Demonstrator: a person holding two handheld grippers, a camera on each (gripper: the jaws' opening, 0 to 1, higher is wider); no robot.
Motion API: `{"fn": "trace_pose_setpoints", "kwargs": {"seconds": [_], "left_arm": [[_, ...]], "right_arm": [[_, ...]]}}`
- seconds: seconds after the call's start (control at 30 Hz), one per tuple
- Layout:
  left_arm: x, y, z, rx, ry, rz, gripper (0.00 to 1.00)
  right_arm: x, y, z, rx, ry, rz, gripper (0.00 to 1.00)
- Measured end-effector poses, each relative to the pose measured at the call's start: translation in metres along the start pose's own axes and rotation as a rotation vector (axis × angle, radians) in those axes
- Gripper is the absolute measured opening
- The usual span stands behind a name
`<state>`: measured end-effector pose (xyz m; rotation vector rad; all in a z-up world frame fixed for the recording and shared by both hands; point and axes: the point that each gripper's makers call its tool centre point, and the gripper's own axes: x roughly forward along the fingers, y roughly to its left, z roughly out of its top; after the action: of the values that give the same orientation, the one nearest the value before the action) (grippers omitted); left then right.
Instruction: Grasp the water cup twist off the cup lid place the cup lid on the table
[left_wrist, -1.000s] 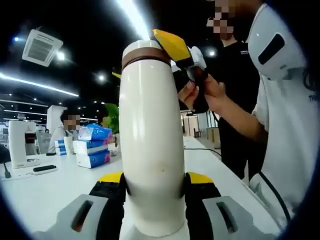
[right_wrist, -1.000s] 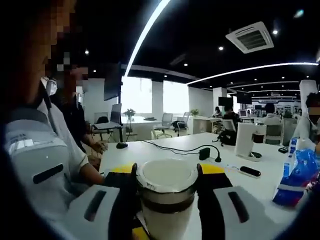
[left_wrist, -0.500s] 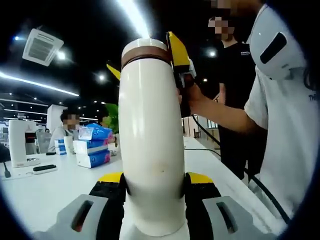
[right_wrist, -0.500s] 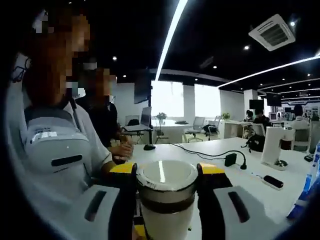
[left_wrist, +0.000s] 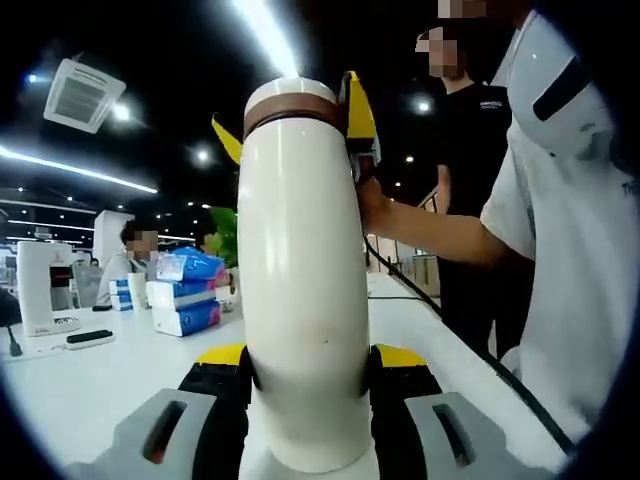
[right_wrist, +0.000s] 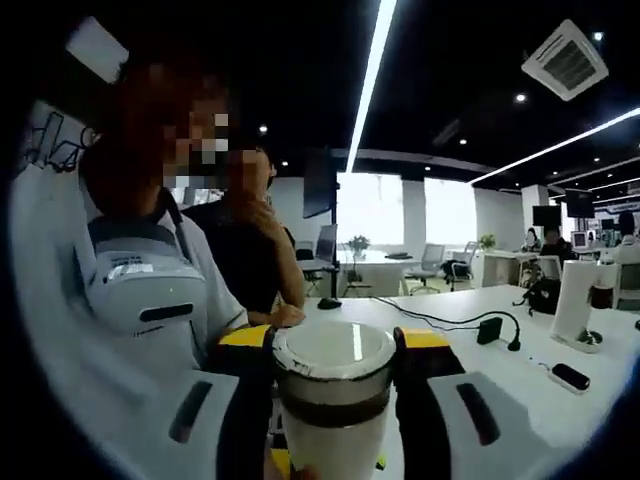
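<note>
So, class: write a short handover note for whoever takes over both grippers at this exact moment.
Left gripper: shut on the water cup, clamped low on its white body, held upright.
Right gripper: shut on the cup lid, jaws either side of it; in the left gripper view its yellow jaws flank the cup's top.
Done: cup grasped, lid gripped.
Left: the lid still sits on the cup. Finish twisting it off, then set it on the white table.

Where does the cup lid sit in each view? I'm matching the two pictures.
Left gripper view: the cup lid tops the tall white water cup, upper centre, with the right gripper closed around it.
Right gripper view: the lid is bottom centre, seen from above.
Shared landmark: the white table.
</note>
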<state>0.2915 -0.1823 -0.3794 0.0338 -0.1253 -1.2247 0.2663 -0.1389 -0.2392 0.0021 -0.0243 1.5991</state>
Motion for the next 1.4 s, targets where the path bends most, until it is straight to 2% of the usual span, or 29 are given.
{"fn": "trace_pose_setpoints", "kwargs": {"seconds": [0.1,0.17,0.2,0.23,0.27,0.33,0.4,0.47,0.57,0.63,0.67,0.73,0.77,0.9,0.97,1.13,1.27,1.4], "left_arm": [[0.000,0.000,0.000,0.004,0.001,-0.001,0.48],[0.000,0.001,0.000,0.002,-0.001,-0.002,0.48],[0.000,0.001,0.000,0.002,0.000,-0.002,0.48],[0.000,0.001,0.000,0.002,-0.001,-0.002,0.48],[0.000,0.001,0.000,0.002,-0.001,-0.002,0.48],[0.000,0.001,0.000,0.003,0.000,-0.002,0.48],[-0.001,0.000,0.000,0.003,0.000,-0.001,0.48],[-0.001,0.000,0.000,0.002,0.000,-0.002,0.48],[-0.001,0.000,-0.001,0.002,0.000,-0.002,0.48],[-0.001,0.000,-0.001,0.002,0.001,-0.002,0.48],[-0.001,0.000,-0.001,0.002,0.000,-0.002,0.48],[0.000,0.000,-0.001,0.002,0.001,-0.002,0.48],[0.000,0.000,-0.001,0.002,0.000,-0.003,0.48],[0.000,-0.001,-0.001,0.002,0.001,-0.003,0.48],[0.000,-0.001,-0.001,0.002,0.001,-0.003,0.48],[0.000,-0.001,-0.001,0.003,0.002,-0.002,0.48],[0.001,0.000,-0.001,0.003,0.001,-0.003,0.48],[0.001,0.000,-0.001,0.004,0.002,-0.002,0.48]], "right_arm": [[-0.002,0.001,-0.001,0.022,0.025,-0.020,0.50],[-0.004,-0.002,-0.002,0.008,0.057,-0.104,0.55],[-0.005,-0.003,-0.003,0.013,0.067,-0.129,0.61],[-0.007,-0.005,-0.004,0.028,0.088,-0.200,0.69],[-0.010,-0.004,-0.004,0.042,0.101,-0.238,0.74],[-0.018,-0.001,-0.008,0.083,0.128,-0.336,0.75],[-0.024,0.005,-0.006,0.131,0.102,-0.411,0.74],[-0.029,0.009,0.004,0.139,0.027,-0.465,0.74],[-0.042,0.016,0.013,0.145,-0.030,-0.582,0.74],[-0.047,0.023,0.014,0.108,-0.035,-0.648,0.74],[-0.051,0.029,0.012,0.135,-0.039,-0.687,0.74],[-0.054,0.035,0.010,0.104,-0.038,-0.733,0.74],[-0.055,0.037,0.007,0.115,-0.038,-0.755,0.74],[-0.059,0.040,-0.001,0.128,-0.039,-0.816,0.73],[-0.058,0.039,-0.003,0.126,-0.035,-0.823,0.73],[-0.053,0.024,-0.008,0.114,-0.007,-0.854,0.71],[-0.037,0.010,-0.001,0.079,-0.009,-0.827,0.71],[-0.022,-0.004,0.000,0.048,0.033,-0.809,0.70]]}}
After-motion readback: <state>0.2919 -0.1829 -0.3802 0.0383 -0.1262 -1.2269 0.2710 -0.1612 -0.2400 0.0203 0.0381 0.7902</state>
